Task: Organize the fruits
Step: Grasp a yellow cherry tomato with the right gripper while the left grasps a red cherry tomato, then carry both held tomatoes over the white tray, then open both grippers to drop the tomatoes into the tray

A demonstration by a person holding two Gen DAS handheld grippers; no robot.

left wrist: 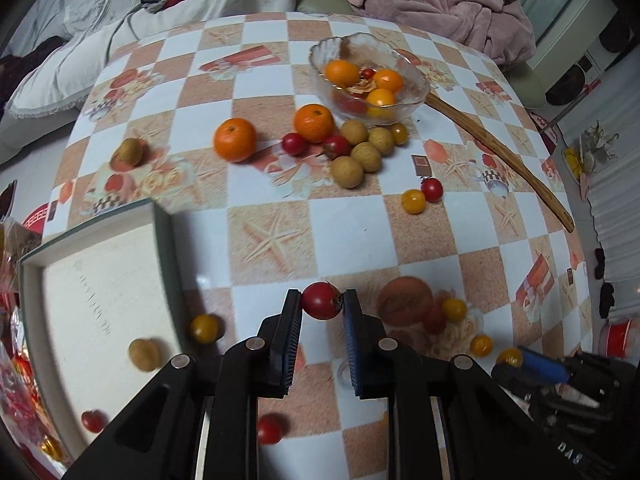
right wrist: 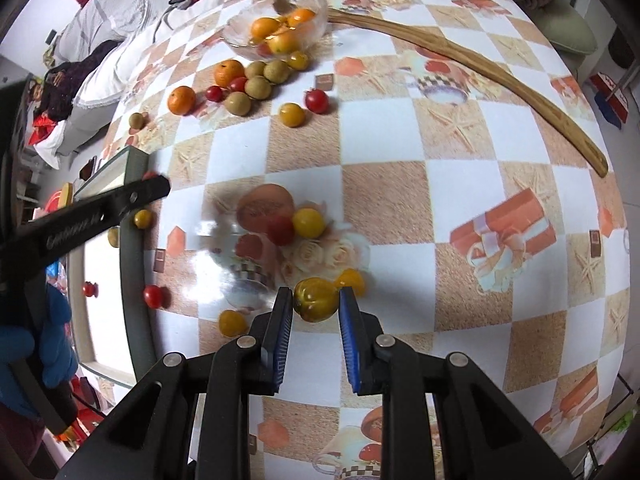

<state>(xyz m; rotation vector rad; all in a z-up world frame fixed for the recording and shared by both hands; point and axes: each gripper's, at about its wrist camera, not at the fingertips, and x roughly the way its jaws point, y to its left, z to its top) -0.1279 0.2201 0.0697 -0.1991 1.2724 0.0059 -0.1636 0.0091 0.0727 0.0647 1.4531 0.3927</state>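
My left gripper (left wrist: 322, 304) is clamped on a red cherry tomato (left wrist: 321, 301), above the checkered tablecloth (left wrist: 352, 224) beside the white tray (left wrist: 108, 280). My right gripper (right wrist: 316, 300) grasps a yellow-green tomato (right wrist: 315, 299).

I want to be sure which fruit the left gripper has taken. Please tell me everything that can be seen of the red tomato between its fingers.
The red tomato is small, round and glossy, with smooth deep red skin and a dark dried stem spot on its right side. The left gripper is shut on it: the two ribbed pads press it from left and right at the very fingertips. It looks whole and undented, and appears lifted off the checked tablecloth. No other fruit touches it.
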